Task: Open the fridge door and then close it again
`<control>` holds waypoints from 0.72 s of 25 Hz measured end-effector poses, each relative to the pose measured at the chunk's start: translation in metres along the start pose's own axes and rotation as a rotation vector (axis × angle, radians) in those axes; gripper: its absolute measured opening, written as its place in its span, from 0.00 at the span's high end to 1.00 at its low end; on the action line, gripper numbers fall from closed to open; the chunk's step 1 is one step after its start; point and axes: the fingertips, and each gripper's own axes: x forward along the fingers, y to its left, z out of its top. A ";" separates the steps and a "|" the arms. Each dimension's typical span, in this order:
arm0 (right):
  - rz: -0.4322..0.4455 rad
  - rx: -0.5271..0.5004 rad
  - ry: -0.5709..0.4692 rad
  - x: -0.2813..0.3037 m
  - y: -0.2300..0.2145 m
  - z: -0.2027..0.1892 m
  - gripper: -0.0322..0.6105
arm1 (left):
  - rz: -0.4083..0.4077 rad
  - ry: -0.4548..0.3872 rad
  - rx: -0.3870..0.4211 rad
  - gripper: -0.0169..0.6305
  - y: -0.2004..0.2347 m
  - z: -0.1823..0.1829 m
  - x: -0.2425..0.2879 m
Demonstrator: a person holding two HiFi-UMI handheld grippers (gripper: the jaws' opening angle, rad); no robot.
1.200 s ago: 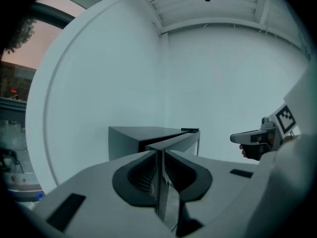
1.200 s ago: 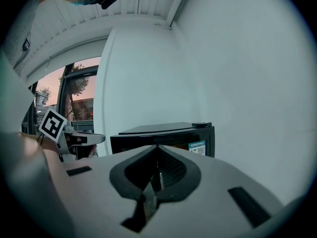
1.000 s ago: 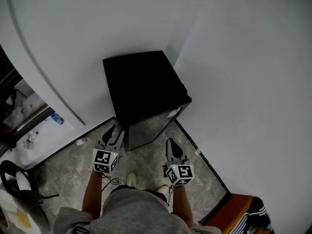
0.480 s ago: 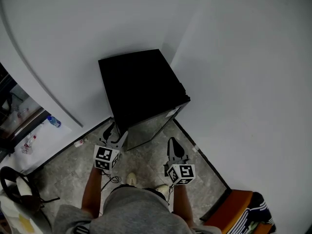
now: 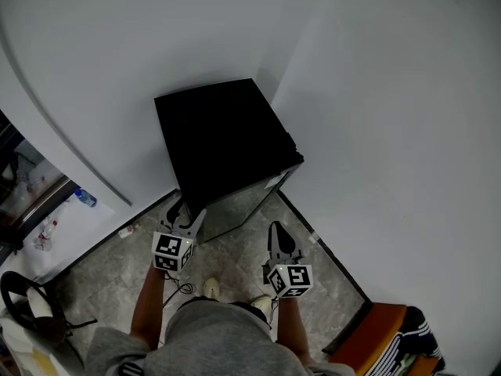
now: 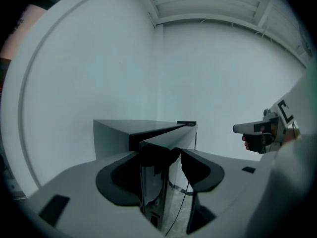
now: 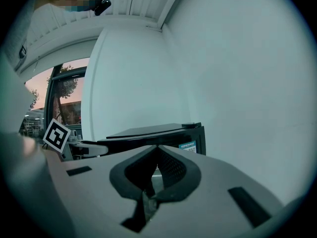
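Since a second ago, our left hand-held gripper [image 5: 185, 211] has edged in against the front left corner of the fridge [image 5: 223, 139], and its jaws have spread much wider.

From the head view, the black fridge stands on the floor [image 5: 235, 251] in the corner of the white walls. Its glossy door [image 5: 239, 204] faces us. Our right hand-held gripper [image 5: 276, 232] hangs near the door's right side, apart from it.

In the left gripper view, the jaws are released and opening. The upright free edge of the door [image 6: 156, 192] stands between them, and neither pad presses on it. We cannot tell whether the door is ajar. The right hand-held gripper shows at the far right, pointing towards the fridge.

In the right gripper view, the jaws are clenched together with nothing between them. Beyond them we see the fridge's flat top and a small label [image 7: 187, 145] on the door's upper corner. The left hand-held gripper's marker cube [image 7: 55, 134] shows at the left.
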 end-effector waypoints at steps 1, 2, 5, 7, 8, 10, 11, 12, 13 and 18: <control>-0.003 0.001 -0.001 -0.001 0.000 0.000 0.91 | 0.001 -0.001 0.000 0.58 0.000 0.000 -0.001; -0.006 0.002 -0.001 -0.002 -0.001 -0.001 0.91 | 0.001 -0.002 0.001 0.58 0.000 0.000 -0.001; -0.016 0.005 -0.003 -0.005 -0.003 -0.002 0.91 | 0.007 -0.004 0.005 0.58 0.001 0.001 -0.001; -0.025 0.009 -0.003 -0.010 -0.005 -0.003 0.91 | 0.012 -0.003 0.005 0.58 0.001 0.001 -0.002; -0.030 0.012 -0.003 -0.013 -0.006 -0.004 0.91 | 0.016 -0.003 0.005 0.58 0.000 0.001 -0.002; -0.039 0.017 -0.006 -0.019 -0.008 -0.004 0.91 | 0.024 -0.002 0.005 0.58 -0.001 0.001 -0.004; -0.043 0.018 -0.007 -0.022 -0.009 -0.004 0.91 | 0.026 0.000 0.006 0.59 -0.002 0.000 -0.005; -0.046 0.019 -0.007 -0.025 -0.010 -0.005 0.91 | 0.027 0.002 0.008 0.59 -0.003 -0.001 -0.006; -0.049 0.019 -0.008 -0.027 -0.010 -0.005 0.91 | 0.027 0.003 0.010 0.59 -0.004 -0.001 -0.007; -0.049 0.025 -0.013 -0.036 -0.015 -0.006 0.91 | 0.031 0.012 0.025 0.60 -0.014 -0.004 -0.010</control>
